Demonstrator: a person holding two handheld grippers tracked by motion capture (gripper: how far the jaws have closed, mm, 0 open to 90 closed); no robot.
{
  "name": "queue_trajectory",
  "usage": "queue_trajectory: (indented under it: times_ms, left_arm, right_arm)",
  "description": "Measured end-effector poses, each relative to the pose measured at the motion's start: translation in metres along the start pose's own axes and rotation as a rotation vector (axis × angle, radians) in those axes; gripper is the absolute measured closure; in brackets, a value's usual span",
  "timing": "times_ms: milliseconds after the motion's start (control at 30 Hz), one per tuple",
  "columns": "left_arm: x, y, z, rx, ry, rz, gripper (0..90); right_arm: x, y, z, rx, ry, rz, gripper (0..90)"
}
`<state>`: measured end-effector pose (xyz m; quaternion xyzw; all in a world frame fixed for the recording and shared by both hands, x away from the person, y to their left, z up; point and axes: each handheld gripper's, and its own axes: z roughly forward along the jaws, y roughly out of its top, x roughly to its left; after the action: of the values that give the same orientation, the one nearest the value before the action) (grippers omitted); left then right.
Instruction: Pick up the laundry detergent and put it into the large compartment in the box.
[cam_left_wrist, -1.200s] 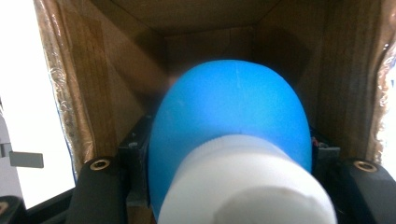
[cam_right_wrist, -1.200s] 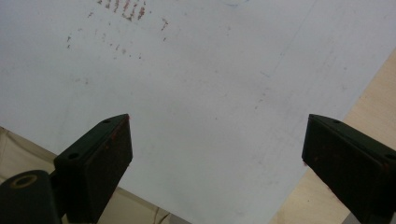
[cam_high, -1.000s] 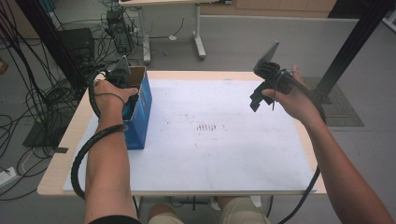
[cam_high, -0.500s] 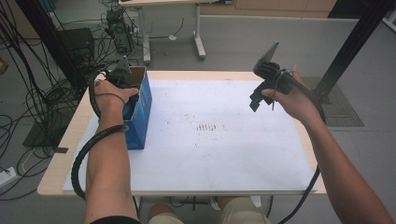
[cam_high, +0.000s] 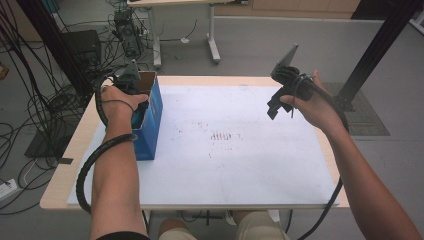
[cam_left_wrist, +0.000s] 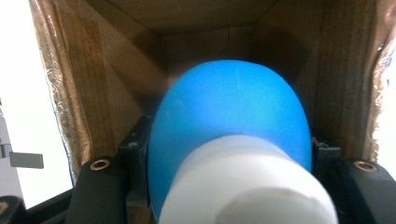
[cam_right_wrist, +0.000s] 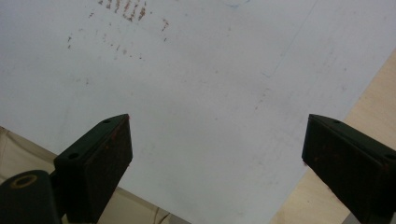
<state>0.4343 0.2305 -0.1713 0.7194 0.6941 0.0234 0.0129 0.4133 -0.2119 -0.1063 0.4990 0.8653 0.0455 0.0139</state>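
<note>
The left gripper (cam_high: 131, 86) is down inside the open top of a blue box (cam_high: 150, 125) that stands upright at the left edge of the table (cam_high: 60, 195), near the far left corner. The left hand (cam_high: 120, 102) sits right over the box opening, with its cable looping back along the forearm.

From the left gripper view you can see what's going on inside: the jaws are clamped on a blue bottle (cam_left_wrist: 233, 116) with a white cap (cam_left_wrist: 243, 186), one jaw pressing each side of the bottle's body. The cap end points back toward the camera and the rounded blue end points deeper into the box. Brown cardboard walls (cam_left_wrist: 116, 70) surround it, so the bottle is inside the box, held off toward the bottom end. Can't tell if it touches the box floor.

The right gripper (cam_high: 280, 100) hangs over the table's far right area, near the right edge, well apart from the box. Its jaws stand wide apart with nothing between them; in the right gripper view there's just the white sheet (cam_right_wrist: 196, 93) below, with some faint reddish-brown smudges (cam_right_wrist: 126, 9) on it, and the table's wood edge (cam_right_wrist: 327, 154) peeking out at the right.

The white sheet covers most of the tabletop, and the same smudges sit around the middle of it in the high view.
</note>
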Motion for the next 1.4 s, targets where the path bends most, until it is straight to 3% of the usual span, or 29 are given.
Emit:
queue_trajectory:
  times_ms: [833, 1400]
  left_arm:
    - [0.003, -0.003, -0.001, -0.012, -0.014, -0.013, 34.4]
    - [0.002, -0.004, -0.016, -0.021, -0.006, -0.004, 32.7]
  right_arm:
    - [0.001, 0.0, 0.001, 0.003, -0.001, -0.006, 8.9]
    - [0.004, 0.001, -0.004, -0.007, -0.004, -0.011, 8.9]
